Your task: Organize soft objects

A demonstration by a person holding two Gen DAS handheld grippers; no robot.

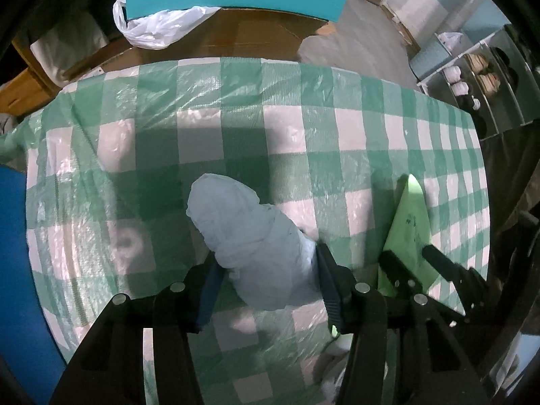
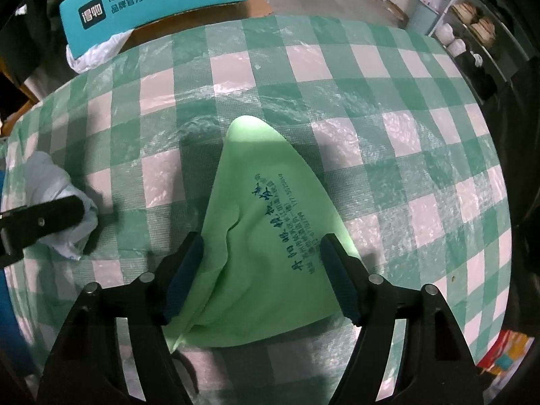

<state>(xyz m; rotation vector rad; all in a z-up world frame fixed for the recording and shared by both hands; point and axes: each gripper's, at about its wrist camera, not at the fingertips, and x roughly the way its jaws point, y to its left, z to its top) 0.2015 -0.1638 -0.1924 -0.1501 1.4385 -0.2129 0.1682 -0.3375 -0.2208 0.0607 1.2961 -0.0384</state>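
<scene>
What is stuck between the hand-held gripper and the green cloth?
Nothing visible. The right hand-held gripper already straddles the green cloth, with its fingers on either side of it on the checked tablecloth.

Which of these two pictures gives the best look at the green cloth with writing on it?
The right wrist view: the green cloth fills its centre, print readable. The left wrist view shows only a narrow slice at its right side.

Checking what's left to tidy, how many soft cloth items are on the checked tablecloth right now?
2. A crumpled pale blue-white cloth bundle lies between the left gripper fingers; a light green cloth with printed blue text lies between the right gripper fingers. More may lie out of view.
</scene>
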